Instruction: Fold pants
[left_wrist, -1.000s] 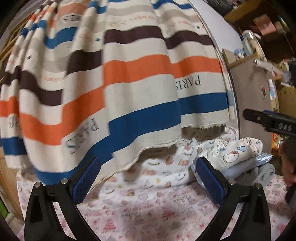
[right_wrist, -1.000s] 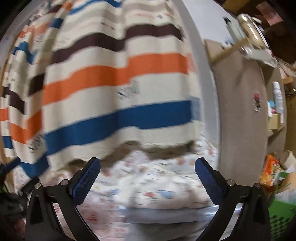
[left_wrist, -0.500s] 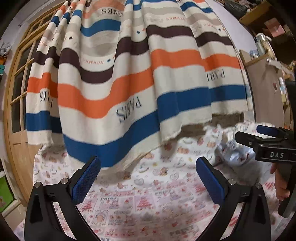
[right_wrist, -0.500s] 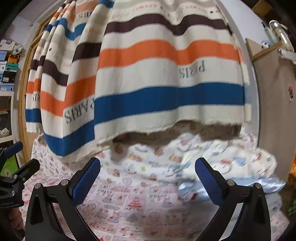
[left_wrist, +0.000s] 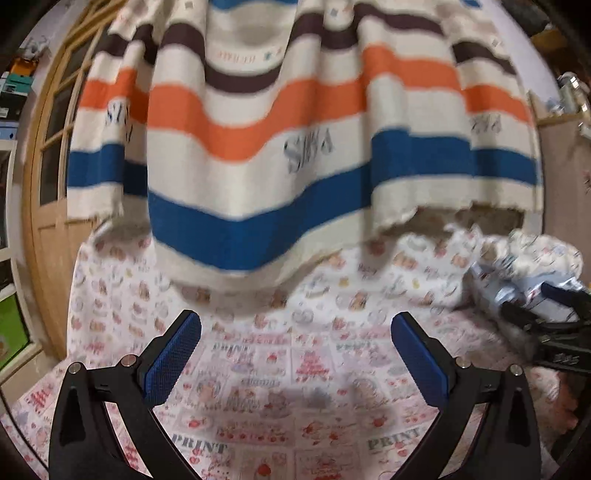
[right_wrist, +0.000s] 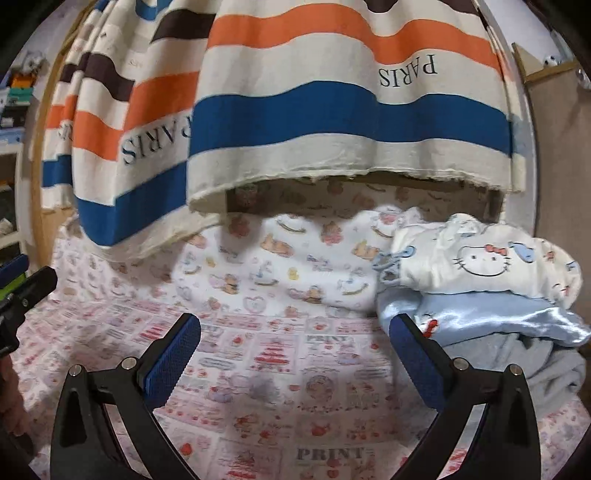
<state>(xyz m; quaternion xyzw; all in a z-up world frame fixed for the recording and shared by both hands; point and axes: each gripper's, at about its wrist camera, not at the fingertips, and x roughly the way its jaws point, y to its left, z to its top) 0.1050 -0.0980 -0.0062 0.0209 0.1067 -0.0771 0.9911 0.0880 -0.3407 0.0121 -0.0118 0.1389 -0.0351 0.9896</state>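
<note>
While both stay spread and empty, left gripper (left_wrist: 295, 354) and right gripper (right_wrist: 294, 354) have drawn back.

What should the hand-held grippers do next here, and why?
Probably move the right hand-held gripper toward the pile of clothes at the right and close on one edge. Both it and the left hand-held gripper are open and hold nothing, over the printed sheet. Nothing is laid out for folding yet.
</note>
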